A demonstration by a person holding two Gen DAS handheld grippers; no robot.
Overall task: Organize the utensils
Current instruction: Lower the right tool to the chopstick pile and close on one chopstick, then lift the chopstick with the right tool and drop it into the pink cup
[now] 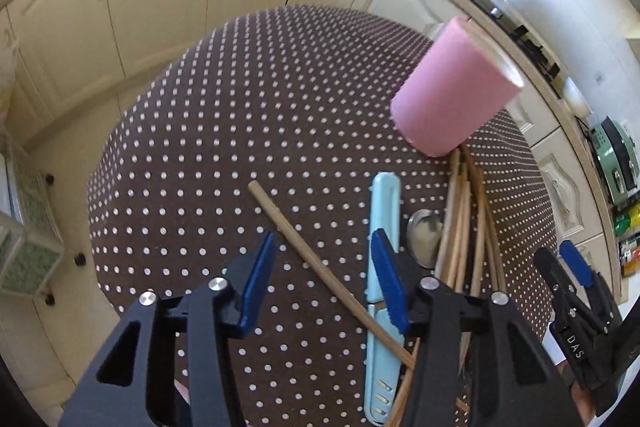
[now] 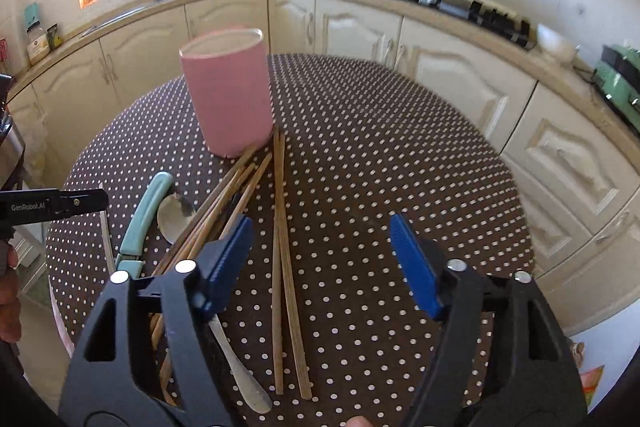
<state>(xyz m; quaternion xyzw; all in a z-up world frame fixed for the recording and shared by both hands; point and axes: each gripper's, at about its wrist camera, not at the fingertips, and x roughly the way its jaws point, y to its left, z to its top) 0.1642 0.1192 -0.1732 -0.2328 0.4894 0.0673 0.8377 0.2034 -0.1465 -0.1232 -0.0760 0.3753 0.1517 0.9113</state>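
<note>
Both hands are at the reach-in step, with nothing picked up yet. The left tongs [image 1: 324, 279] hang over the polka-dot desk [image 1: 240, 131] with their jaws apart and gripping nothing; a single loose chopstick [image 1: 320, 267] lies slantwise on the cloth between the blue pads, not touched by either. The right tongs [image 2: 322, 263] also stand apart and empty, and a pair of chopsticks [image 2: 282, 247] lies lengthwise between their pads.

The utensils are all still out on the desk: a bundle of chopsticks [image 1: 464, 227] fans out from the foot of the pink holder [image 2: 228, 95], with a metal spoon [image 2: 174, 217] and a pale blue sheathed knife [image 1: 384, 211] just beside it. The holder stands upright at the far end of the pile, its mouth open; nothing shows above its rim.

The next move, as I judge it, calls for each pair of tongs to sink until the pads flank a stick close to the cloth, then close squarely so that the thin round wood does not roll out, lift, and tip it end-down into the holder
</note>
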